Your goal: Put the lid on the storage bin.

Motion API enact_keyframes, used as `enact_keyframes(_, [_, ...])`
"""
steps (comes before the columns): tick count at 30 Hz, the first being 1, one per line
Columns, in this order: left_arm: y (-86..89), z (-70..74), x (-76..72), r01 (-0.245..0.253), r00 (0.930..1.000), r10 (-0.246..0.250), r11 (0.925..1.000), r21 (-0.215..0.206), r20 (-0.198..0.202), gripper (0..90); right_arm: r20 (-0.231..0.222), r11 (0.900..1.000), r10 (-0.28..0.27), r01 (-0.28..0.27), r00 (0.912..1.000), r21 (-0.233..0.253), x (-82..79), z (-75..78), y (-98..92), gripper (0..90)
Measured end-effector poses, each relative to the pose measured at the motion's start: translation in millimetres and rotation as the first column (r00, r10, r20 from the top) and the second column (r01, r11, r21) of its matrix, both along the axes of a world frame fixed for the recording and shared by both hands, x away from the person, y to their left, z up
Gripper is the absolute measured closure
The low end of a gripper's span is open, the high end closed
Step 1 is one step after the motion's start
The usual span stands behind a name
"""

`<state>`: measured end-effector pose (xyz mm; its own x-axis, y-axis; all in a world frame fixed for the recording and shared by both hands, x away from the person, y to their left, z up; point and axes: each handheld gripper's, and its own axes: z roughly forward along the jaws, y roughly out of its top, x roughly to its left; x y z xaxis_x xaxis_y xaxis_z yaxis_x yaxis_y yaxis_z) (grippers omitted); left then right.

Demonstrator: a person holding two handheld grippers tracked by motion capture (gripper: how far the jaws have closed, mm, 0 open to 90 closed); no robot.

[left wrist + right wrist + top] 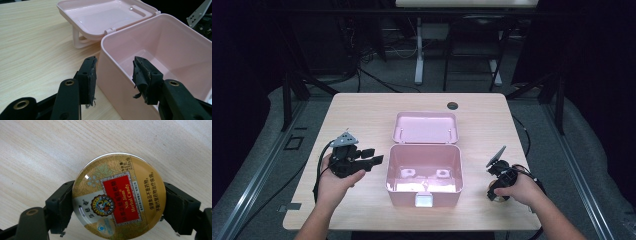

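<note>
Candy tin point(118, 198), round and gold with a red label, sits flat on the bench point(362, 107) at the near right corner, and the right tongs point(119, 207) are clamped on it, one black jaw against each side of its rim. From above, the tin point(499, 197) peeks out just under the person's right hand point(518, 189), well to the right of the pink box point(424, 172). That box stands in the middle of the bench with its lid point(425, 127) thrown back flat on the far side, and its inside looks bare apart from two small moulded bumps on the floor.

So I'd judge the work as barely begun: the box is open and ready, the tin is gripped but not yet lifted off the wood, and the carry over the box wall and the setting down inside are left to do, perhaps closing the lid after that.

The right hand rests low near the bench edge, wrist cocked, tongs pointing down at the tin. The left hand point(337, 182) holds the left tongs point(114, 75) level, aimed rightward at the near left corner of the box, jaws spread and holding nothing, just beside the wall.
</note>
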<state>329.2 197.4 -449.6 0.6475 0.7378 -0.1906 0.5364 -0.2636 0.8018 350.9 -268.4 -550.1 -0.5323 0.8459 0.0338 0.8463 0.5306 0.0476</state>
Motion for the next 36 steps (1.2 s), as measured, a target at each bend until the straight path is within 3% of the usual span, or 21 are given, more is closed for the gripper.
enact_keyframes(20, [-0.1, 0.4, -0.2, 0.002, 1.0000, -0.002, 1.0000, -0.001, 0.001, 53.3, 0.011, 1.000, 0.022, -0.022, 0.9997, 0.000, -2.1, 17.7, 10.6, 19.8])
enact_keyframes(36, [1.4, 2.0, -0.6, 0.007, 1.0000, -0.007, 1.0000, -0.001, 0.000, 53.2, -0.004, 0.995, 0.093, -0.093, 0.9956, -0.025, 0.4, 45.9, 20.9, 19.8])
